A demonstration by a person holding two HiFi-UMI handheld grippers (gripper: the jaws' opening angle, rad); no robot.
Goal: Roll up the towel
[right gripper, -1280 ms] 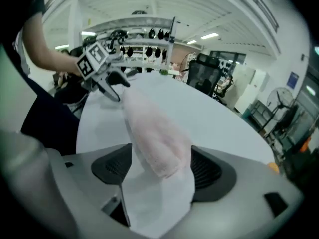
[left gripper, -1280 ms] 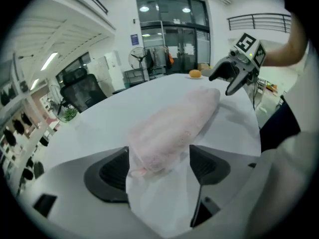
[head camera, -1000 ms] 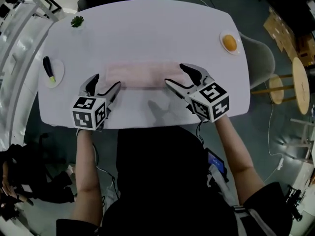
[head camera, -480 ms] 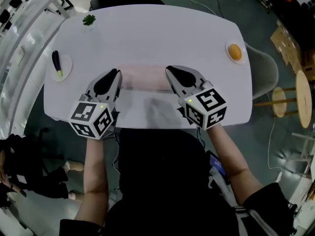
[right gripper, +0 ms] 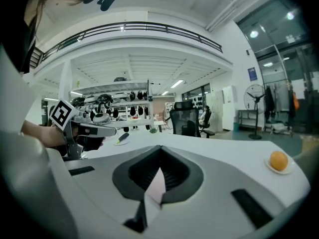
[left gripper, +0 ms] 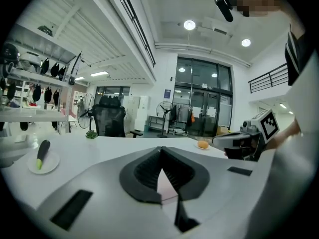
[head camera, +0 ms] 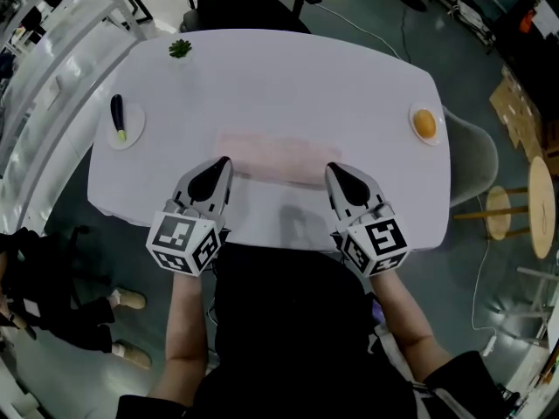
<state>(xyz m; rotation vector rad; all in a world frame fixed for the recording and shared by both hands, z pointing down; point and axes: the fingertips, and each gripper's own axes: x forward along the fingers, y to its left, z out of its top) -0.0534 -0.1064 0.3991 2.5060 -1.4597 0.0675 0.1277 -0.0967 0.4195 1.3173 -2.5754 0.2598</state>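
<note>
I hold left gripper [head camera: 222, 164] and right gripper [head camera: 334, 172] clenched on the pink towel's [head camera: 271, 156] near edge at table [head camera: 349, 85] centre; plate [head camera: 134, 129] at 10 o'clock carries an eggplant [head camera: 117, 113], saucer [head camera: 430, 140] at 2 an orange [head camera: 424, 124].

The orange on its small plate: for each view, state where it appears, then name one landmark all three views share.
Head view: the orange lies near the table's right edge.
Left gripper view: orange small, just right of centre.
Right gripper view: orange far right, below mid-height.
Shared landmark: the black office chair beyond the table.
</note>
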